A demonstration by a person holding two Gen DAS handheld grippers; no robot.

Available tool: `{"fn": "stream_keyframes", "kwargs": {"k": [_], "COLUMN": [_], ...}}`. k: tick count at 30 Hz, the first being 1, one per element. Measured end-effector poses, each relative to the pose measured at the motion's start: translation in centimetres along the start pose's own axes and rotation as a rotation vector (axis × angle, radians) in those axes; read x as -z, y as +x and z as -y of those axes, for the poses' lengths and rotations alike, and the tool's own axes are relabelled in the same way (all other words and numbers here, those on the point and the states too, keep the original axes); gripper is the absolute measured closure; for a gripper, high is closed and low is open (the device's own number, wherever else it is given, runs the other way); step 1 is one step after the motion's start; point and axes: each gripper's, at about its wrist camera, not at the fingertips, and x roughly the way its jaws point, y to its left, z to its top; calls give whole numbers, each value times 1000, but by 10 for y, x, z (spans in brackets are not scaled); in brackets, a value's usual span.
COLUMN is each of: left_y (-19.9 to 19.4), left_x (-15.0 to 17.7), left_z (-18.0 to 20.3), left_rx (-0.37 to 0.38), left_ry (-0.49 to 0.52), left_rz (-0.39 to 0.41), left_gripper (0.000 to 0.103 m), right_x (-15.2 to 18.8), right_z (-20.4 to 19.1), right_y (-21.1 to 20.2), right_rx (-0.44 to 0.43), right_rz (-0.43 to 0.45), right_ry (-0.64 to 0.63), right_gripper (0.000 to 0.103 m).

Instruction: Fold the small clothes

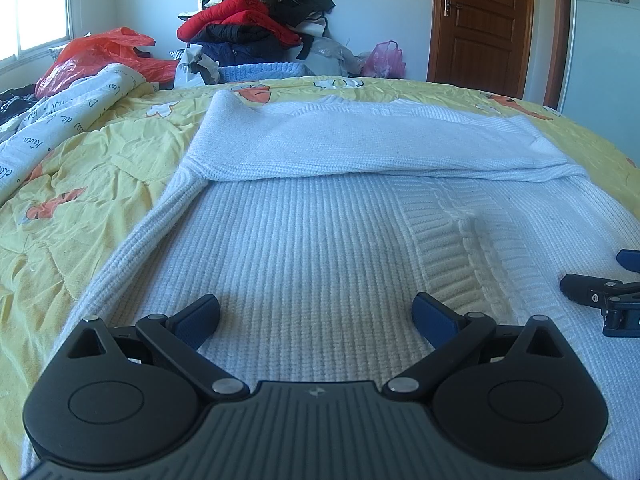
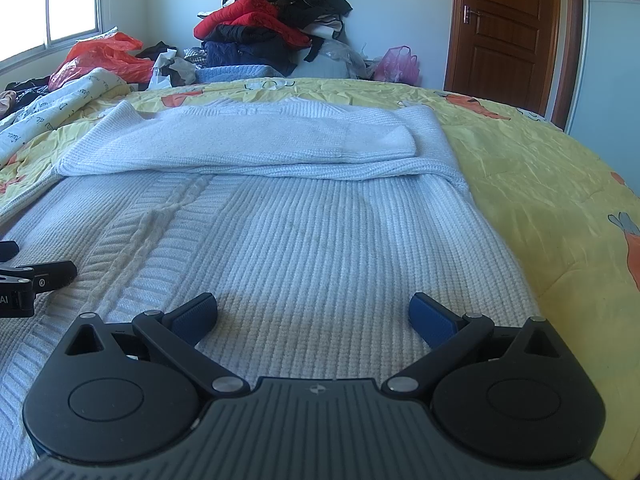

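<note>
The white knit sweater [image 1: 320,240] lies flat on the bed [image 1: 80,184], on a yellow printed bedspread [image 2: 540,184]; its ribbed body runs straight ahead from both grippers, long axis pointing away toward the far wall; both sleeves [image 2: 248,140] are already folded crosswise over the upper part, forming a band across the far end. The near hem lies directly beneath and just in front of both devices; this is the relation the next move depends on, judged to be a lift of the hem forward over the sleeve band. The left hand-held gripper [image 1: 316,316] sits over the left half of the body, beside the centre cable panel [image 1: 468,240]; the right hand-held gripper [image 2: 314,314] sits over the right half, near the sweater's right edge; each is about equally near the hem, side by side. Both are released, jaws spread wide, blue pads [image 1: 200,316] clear of each other and holding nothing; whether the lower fingers touch the knit cannot be determined. Each appears at the edge of the other's view, close alongside. Background, not involved: a pile of dark and red clothes [image 1: 260,12], an orange plastic bag [image 1: 104,52], a wooden door [image 2: 516,28].
</note>
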Motion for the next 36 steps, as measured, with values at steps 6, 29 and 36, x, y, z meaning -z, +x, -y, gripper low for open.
{"fn": "stream_keyframes", "kwargs": {"k": [6, 29, 36], "left_y": [0, 0, 0], "left_x": [0, 0, 0], "left_z": [0, 0, 0], "left_rx": [0, 0, 1], "left_ry": [0, 0, -1], "left_rz": [0, 1, 1], "left_gripper": [0, 0, 0], "right_x": [1, 18, 22], "right_z": [0, -3, -5], "right_y": [-3, -24, -28], "right_rx": [8, 5, 11], "right_rz": [1, 10, 8], "right_ry": [3, 19, 15], "right_gripper": [3, 2, 2]}}
